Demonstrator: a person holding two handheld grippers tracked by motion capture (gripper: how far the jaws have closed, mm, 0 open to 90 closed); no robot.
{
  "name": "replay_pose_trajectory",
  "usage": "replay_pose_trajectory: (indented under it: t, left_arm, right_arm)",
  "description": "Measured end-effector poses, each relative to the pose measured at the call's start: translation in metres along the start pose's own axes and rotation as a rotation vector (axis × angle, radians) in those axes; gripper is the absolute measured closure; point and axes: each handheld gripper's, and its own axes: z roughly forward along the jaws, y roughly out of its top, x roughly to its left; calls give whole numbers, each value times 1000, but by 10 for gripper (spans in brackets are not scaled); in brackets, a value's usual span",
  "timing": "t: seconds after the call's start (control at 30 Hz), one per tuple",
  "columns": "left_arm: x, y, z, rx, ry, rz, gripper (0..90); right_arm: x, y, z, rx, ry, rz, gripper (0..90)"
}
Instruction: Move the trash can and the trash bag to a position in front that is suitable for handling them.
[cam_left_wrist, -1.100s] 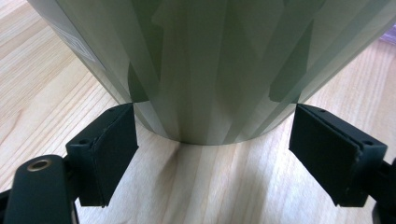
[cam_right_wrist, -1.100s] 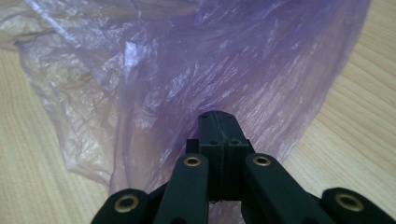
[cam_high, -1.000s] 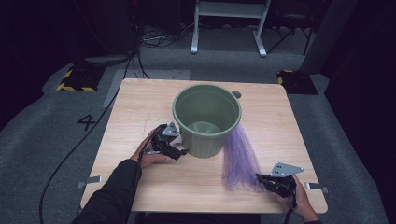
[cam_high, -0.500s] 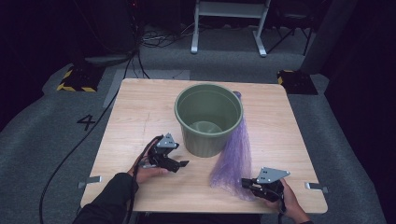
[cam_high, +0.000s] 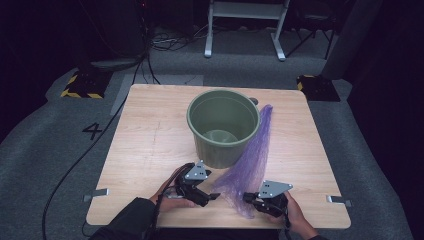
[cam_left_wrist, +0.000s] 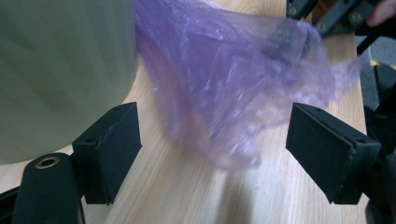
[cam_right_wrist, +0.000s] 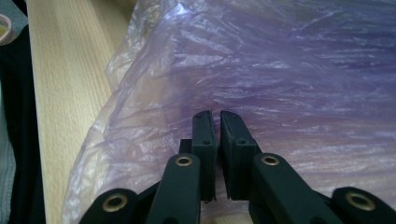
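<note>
I see a light wooden counter (cam_high: 150, 145) on grey carpet (cam_high: 55, 150) marked with a black number four (cam_high: 93, 131). Behind, it is dark: a white metal frame (cam_high: 245, 22), loose cables (cam_high: 170, 42), two yellow-and-black striped blocks (cam_high: 80, 86).

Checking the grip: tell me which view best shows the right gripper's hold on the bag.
The right gripper view: its jaws pinch the bag film. The high view shows the right gripper small at the bag's edge; the left gripper view blurs it.
</note>
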Motion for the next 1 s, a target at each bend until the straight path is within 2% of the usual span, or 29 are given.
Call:
replay_pose_trajectory:
  t: [0.07, 0.13, 0.17, 0.27, 0.33, 0.37, 0.4, 0.47, 0.53, 0.57, 0.6, 0.67, 0.77, 0.83, 1.0]
  left_arm:
    - [-2, 1, 4, 8, 12, 17, 174]
    - [-1, 1, 8, 9, -2, 8, 177]
    - [-1, 1, 11, 17, 2, 18, 183]
    - [1, -1, 16, 21, -14, 26, 327]
    - [3, -2, 18, 41, 3, 46, 426]
    - [5, -4, 18, 48, 12, 50, 489]
    - [6, -5, 18, 53, 18, 47, 546]
    - [8, -7, 17, 56, 15, 57, 636]
    - [11, -10, 15, 69, 22, 75, 712]
    - [12, -11, 13, 70, 20, 77, 765]
    - [14, -12, 11, 78, 33, 88, 765]
    - [16, -15, 8, 71, 36, 78, 810]
    - [22, -19, -1, 77, 49, 82, 818]
    - [27, -23, -8, 65, 57, 65, 815]
    - [38, -34, -25, 60, 71, 54, 816]
  right_arm:
    - [3, 2, 3, -1, 7, -1, 847]
    - [5, 5, 6, 1, 10, -4, 826]
    - [6, 6, 6, 3, 9, -4, 803]
    - [8, 9, 10, 4, 3, -5, 712]
    - [7, 9, 10, 6, 2, 5, 649]
    - [7, 9, 9, 11, -1, 13, 595]
    - [6, 9, 9, 14, -6, 19, 581]
    - [5, 8, 7, 14, -2, 24, 517]
    - [5, 7, 5, 14, -22, 30, 458]
    - [4, 6, 2, 9, -15, 38, 404]
    - [4, 6, 2, 9, -15, 38, 404]
    - [4, 5, -2, 13, -38, 43, 347]
    - [2, 4, -9, 7, -59, 54, 290]
    - [-1, 3, -15, -12, -80, 72, 278]
    - [-21, 2, -34, -53, -197, 126, 246]
